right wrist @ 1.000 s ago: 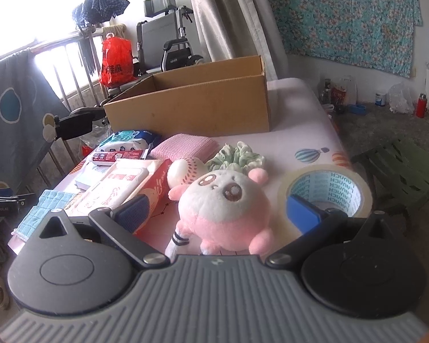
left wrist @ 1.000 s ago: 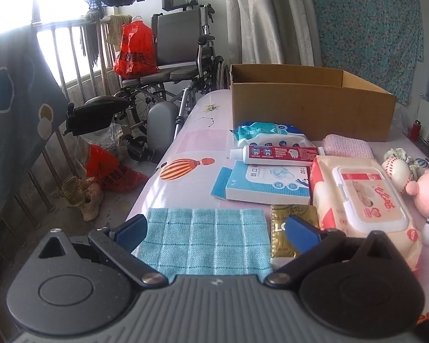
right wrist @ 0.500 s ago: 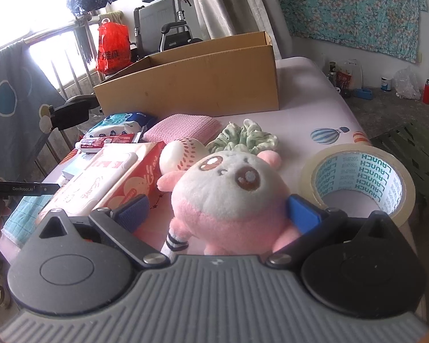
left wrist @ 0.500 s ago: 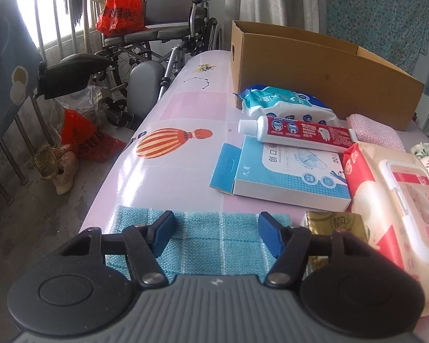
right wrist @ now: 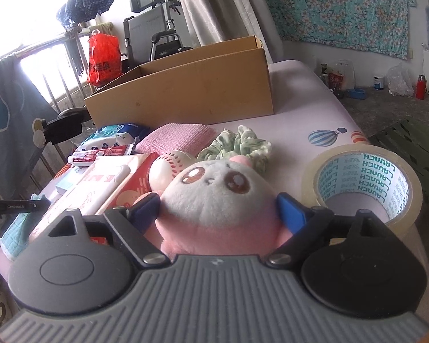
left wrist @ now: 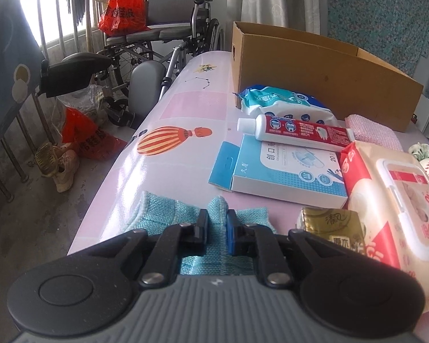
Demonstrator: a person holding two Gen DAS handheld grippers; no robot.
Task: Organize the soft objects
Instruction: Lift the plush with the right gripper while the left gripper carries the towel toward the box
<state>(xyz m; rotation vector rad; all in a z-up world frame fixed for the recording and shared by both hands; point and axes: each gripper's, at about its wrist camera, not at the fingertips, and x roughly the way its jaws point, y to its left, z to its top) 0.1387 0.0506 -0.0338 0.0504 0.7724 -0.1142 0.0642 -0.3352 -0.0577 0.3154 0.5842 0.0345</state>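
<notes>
**Left wrist view: woven cloth pinched, plush toy between the other jaws**

Left wrist view showed the left gripper (left wrist: pixel 216 224) closed narrow on a raised fold of the teal cloth (left wrist: pixel 163 211), a coarse checked weave lying at the near edge of the glossy pink table (left wrist: pixel 186 105). Beside it sat a small gold tissue pack (left wrist: pixel 333 225), a crinkly wet-wipe pack (left wrist: pixel 391 200) with a hard white lid, a flat blue-and-white carton (left wrist: pixel 286 168) and a smooth red toothpaste tube (left wrist: pixel 297 131). The corrugated cardboard box (left wrist: pixel 314 68) stood open behind; its inside was hidden.

In the right wrist view, the right gripper (right wrist: pixel 218 207) pressed its blue pads against both sides of the round pink-and-white plush toy (right wrist: pixel 217 200), fuzzy and squat, on the table. A stitched white ball (right wrist: pixel 168 165), a ruffled green scrunchie (right wrist: pixel 240 145), a knitted pink cloth (right wrist: pixel 177 137) and a clear tape roll (right wrist: pixel 363 183) lay around it.
</notes>
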